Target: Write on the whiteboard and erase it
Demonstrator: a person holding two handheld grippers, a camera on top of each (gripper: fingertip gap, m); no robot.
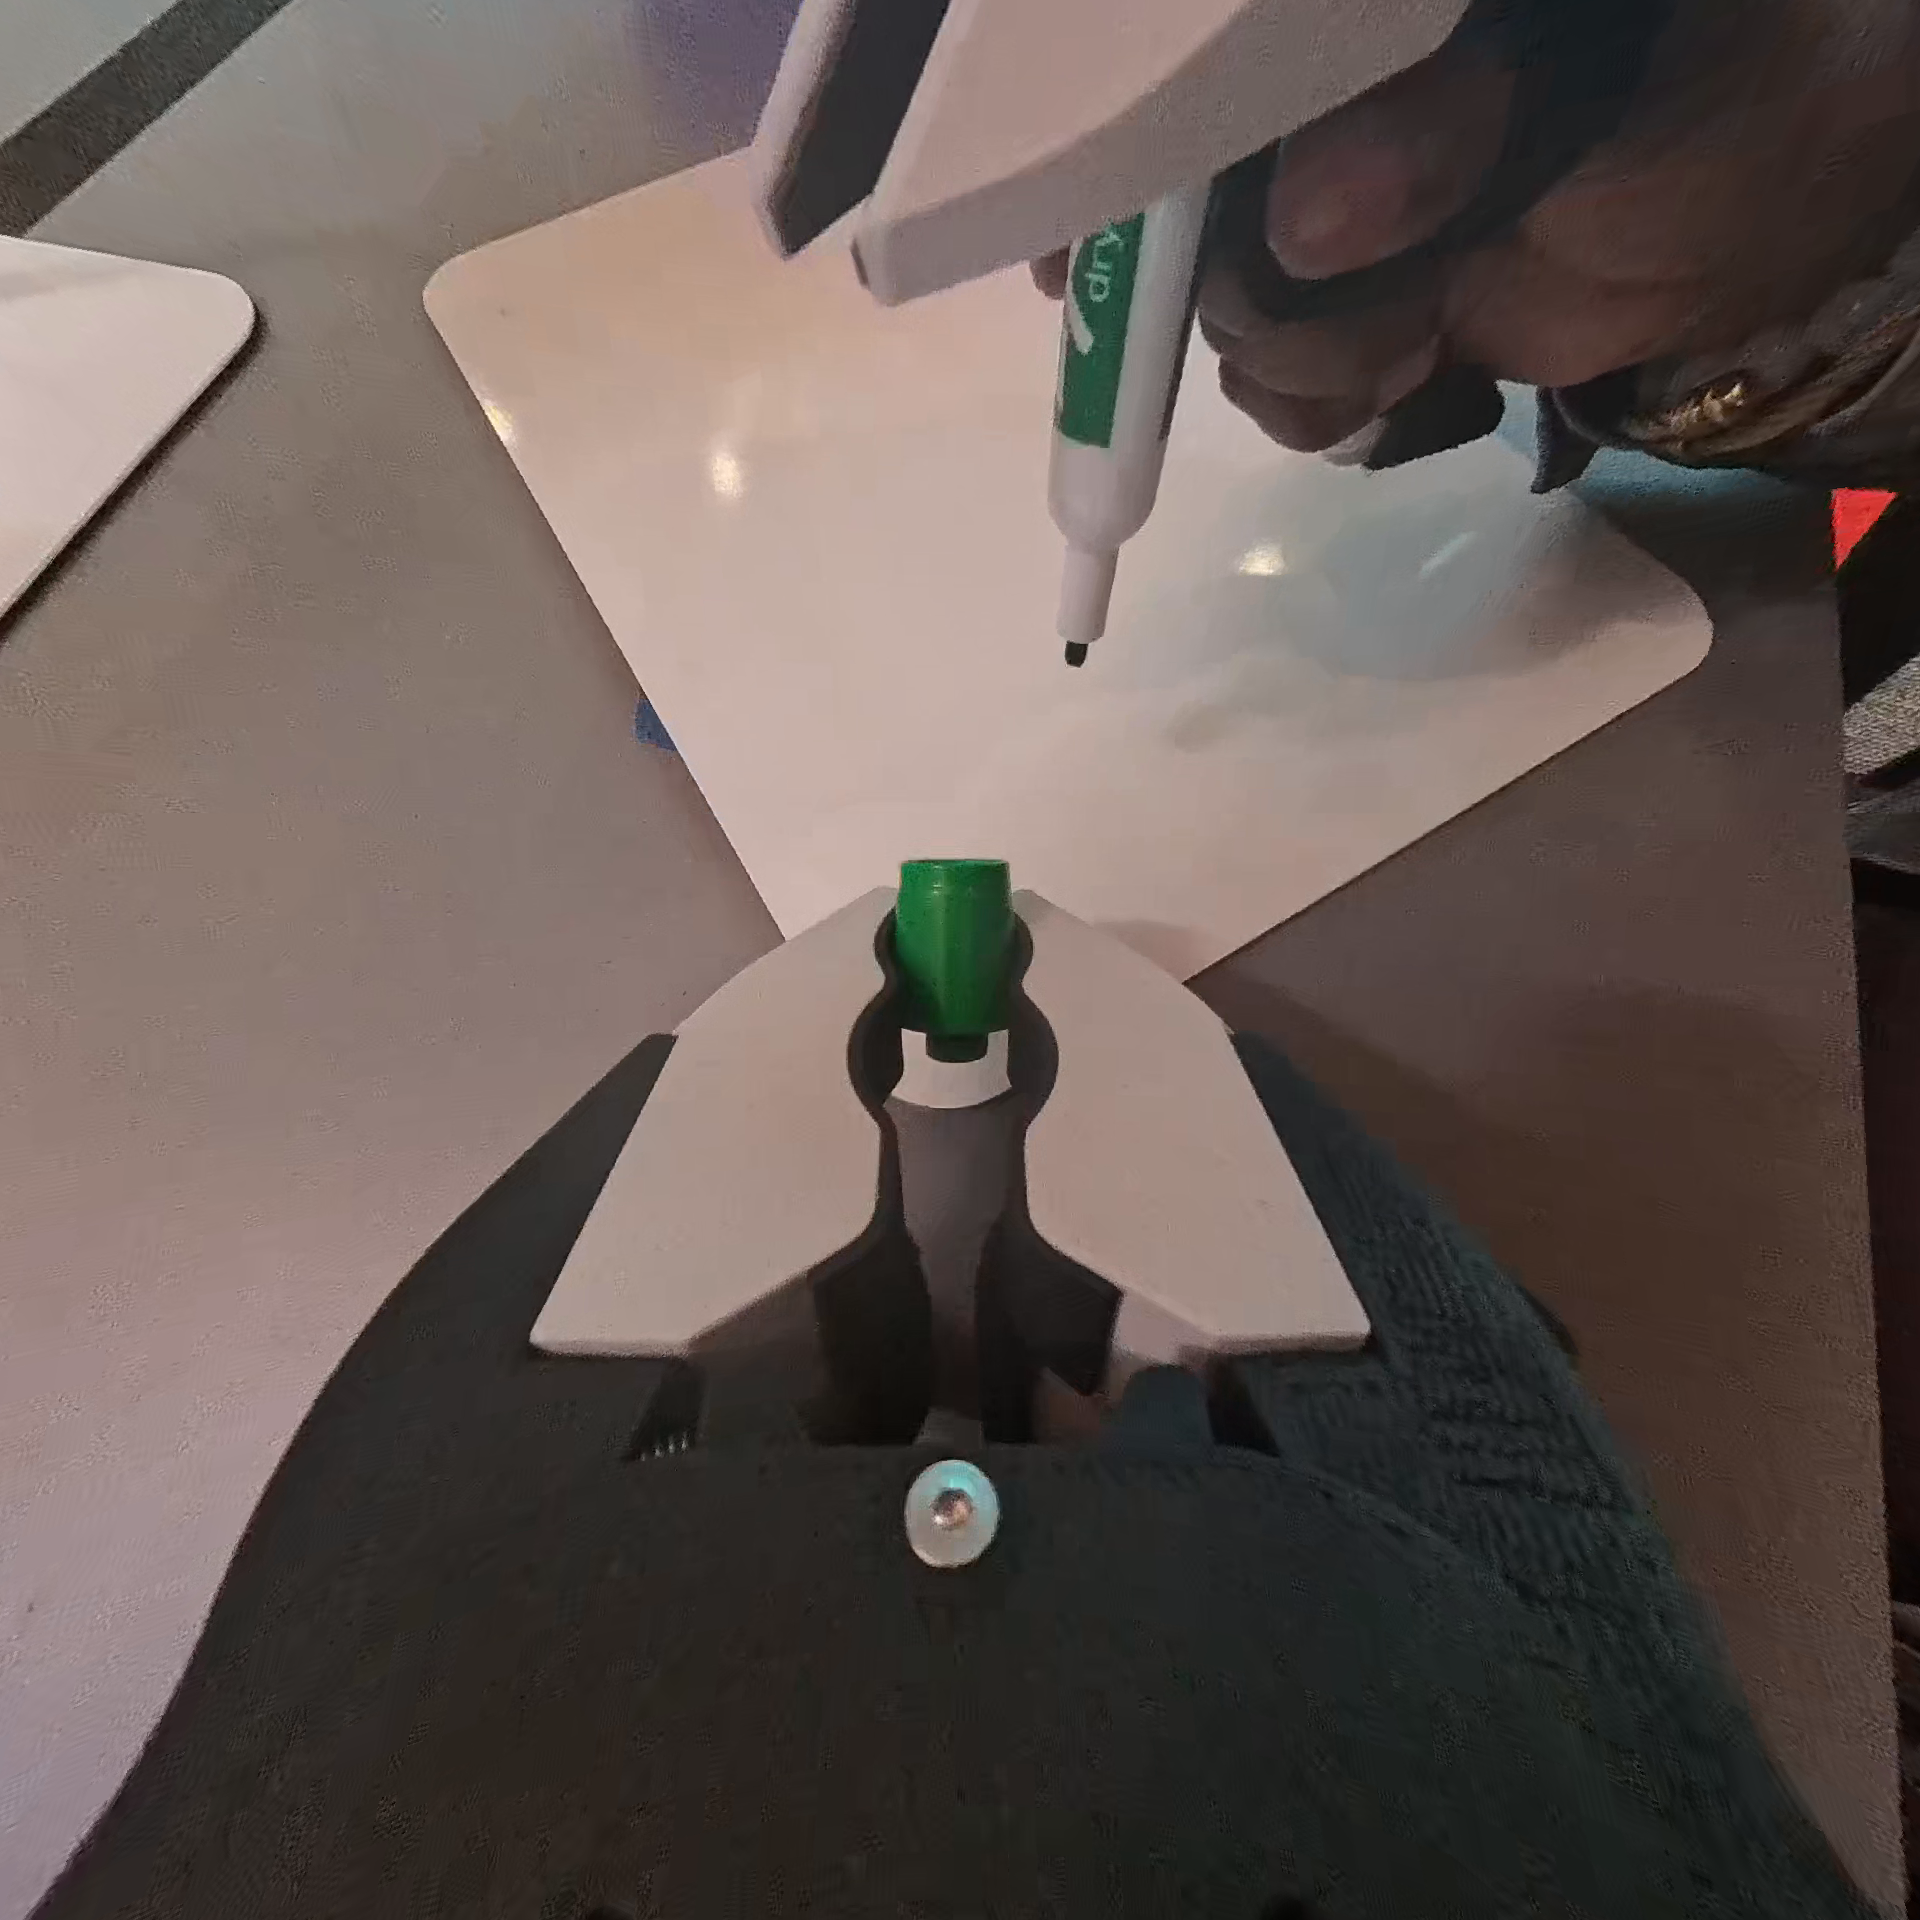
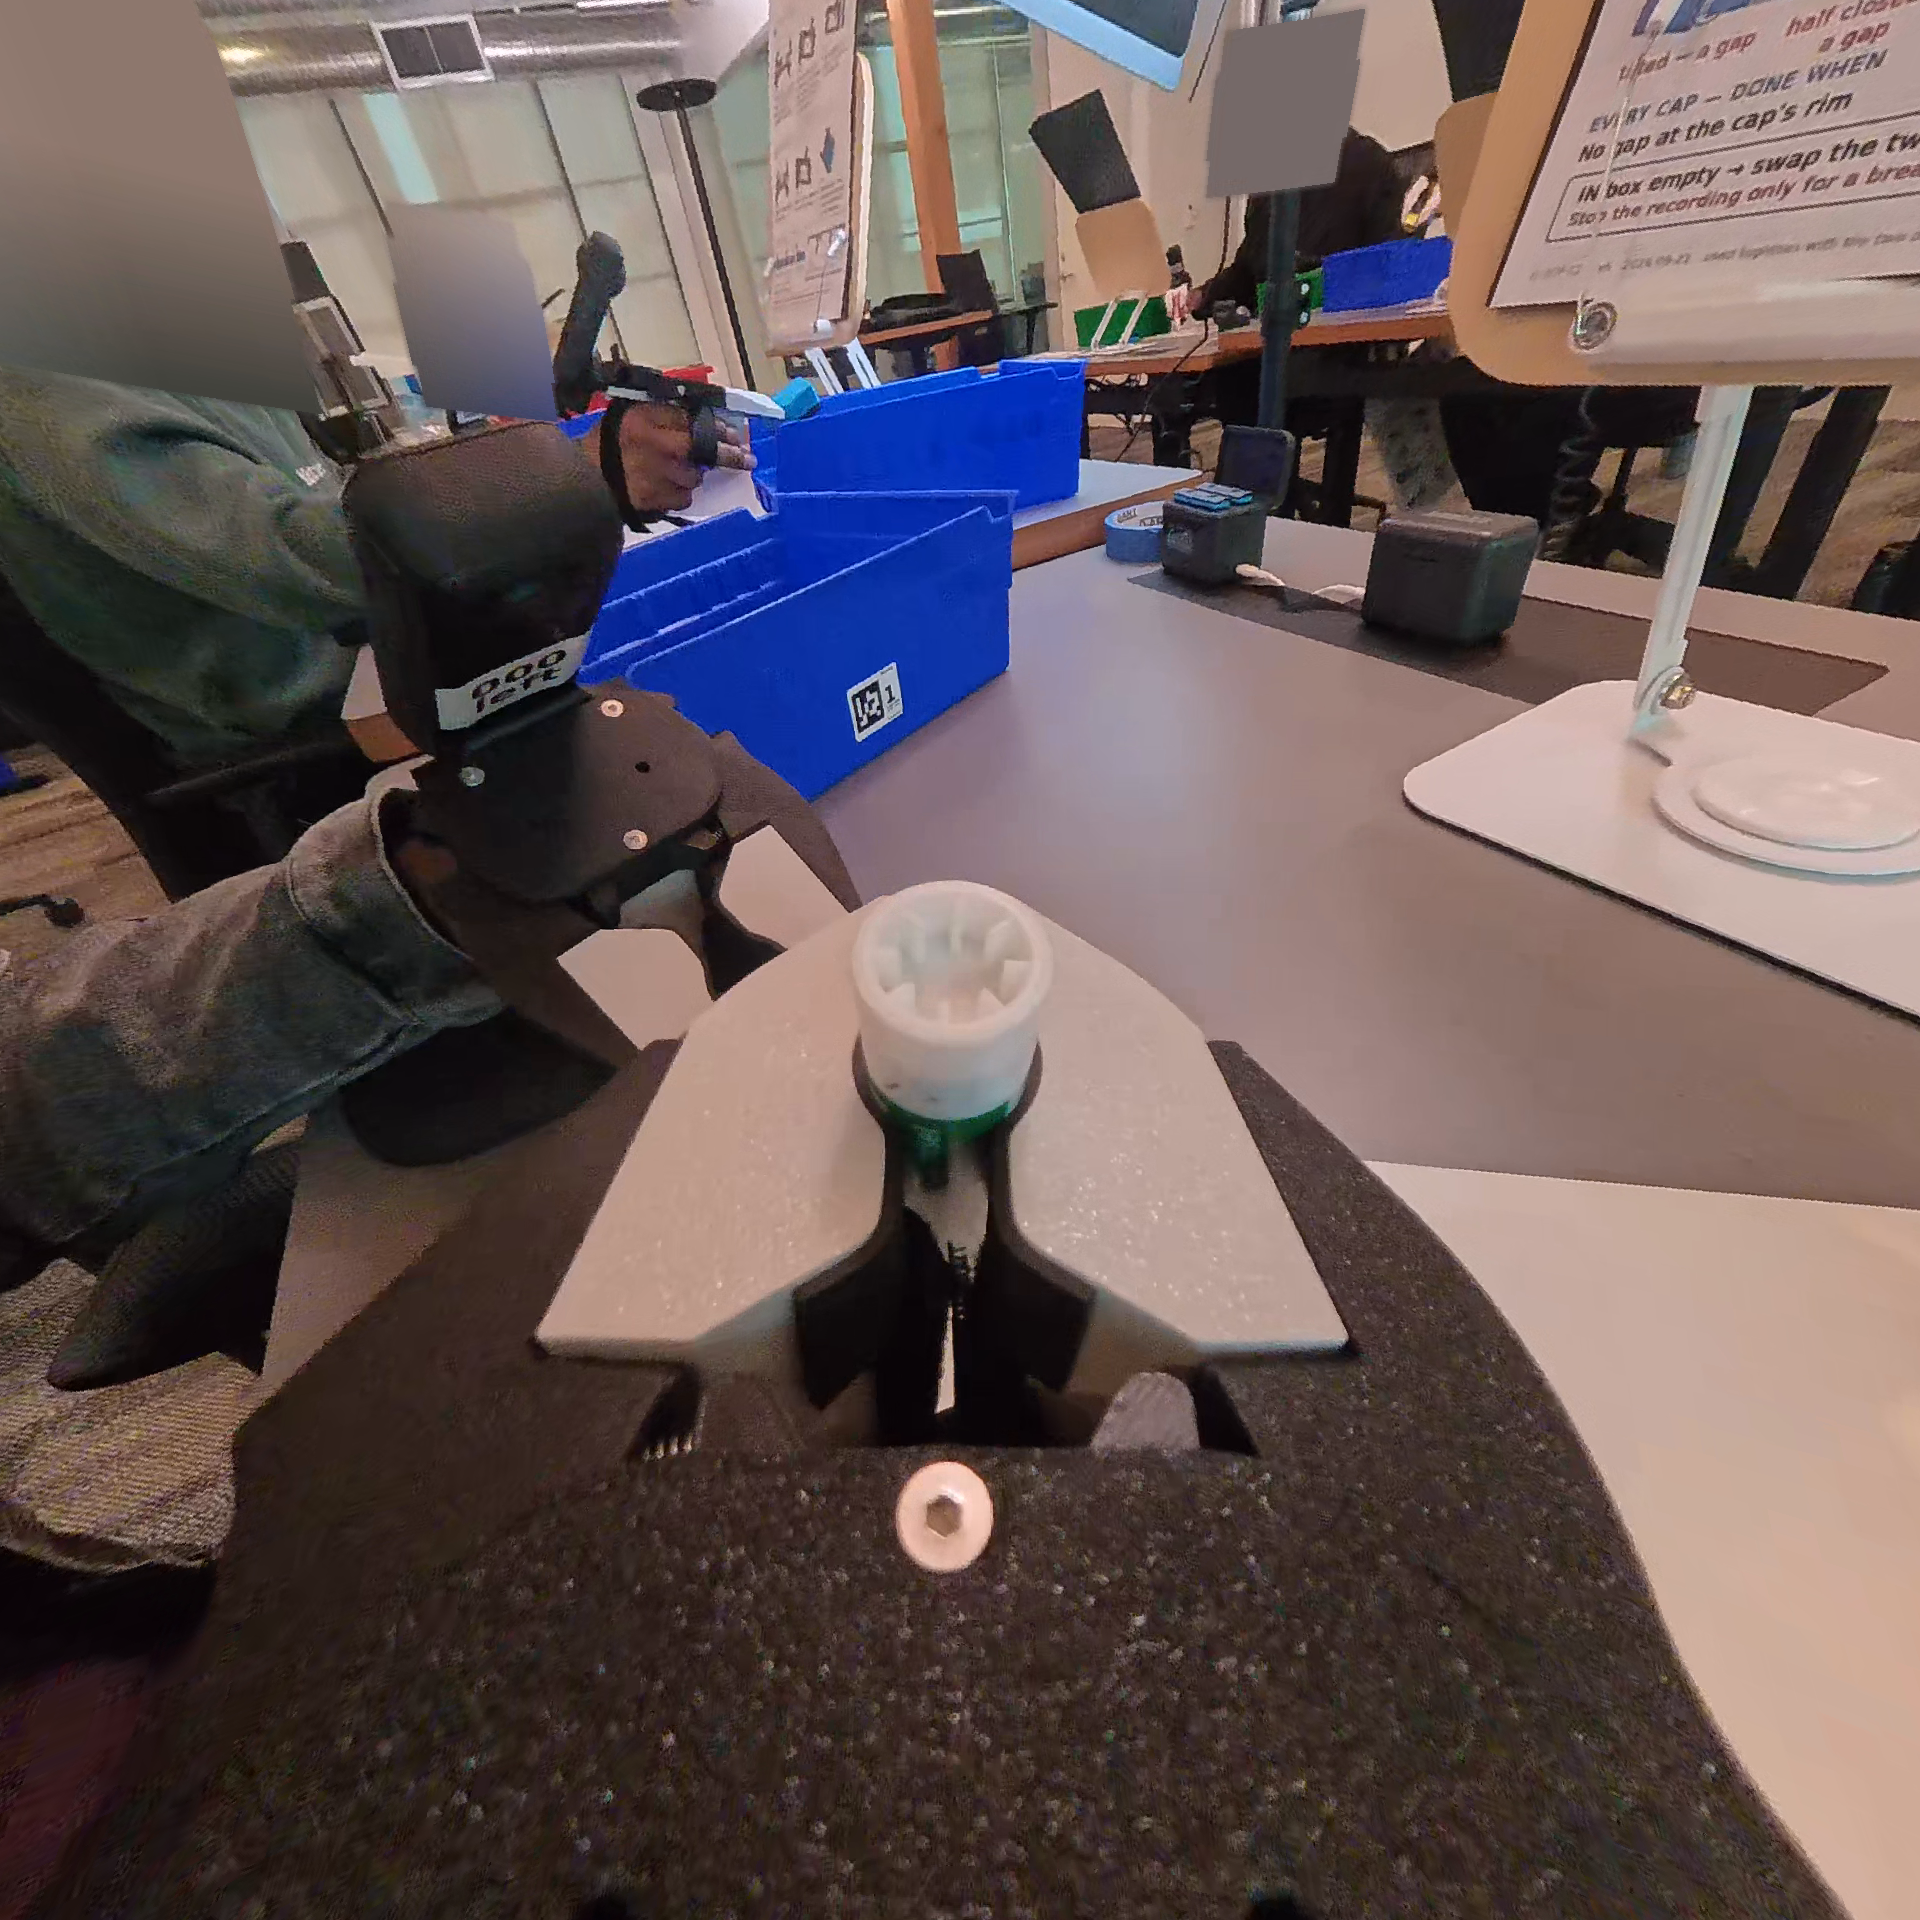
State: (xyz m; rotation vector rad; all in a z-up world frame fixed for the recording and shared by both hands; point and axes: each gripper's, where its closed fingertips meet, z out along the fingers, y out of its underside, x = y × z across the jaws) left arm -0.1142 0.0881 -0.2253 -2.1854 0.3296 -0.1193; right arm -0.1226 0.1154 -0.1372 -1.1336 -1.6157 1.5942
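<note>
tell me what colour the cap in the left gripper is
Green; the cap shows best in the left wrist view.

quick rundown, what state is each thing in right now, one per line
marker: uncapped, tip down, above the whiteboard, not touching it
cap: off the marker, gripped in the left tool
right tool: shut on the marker's upper barrel
whiteboard: flat on the table, blank, nothing written yet
blue bins: open-topped, contents hidden
</note>
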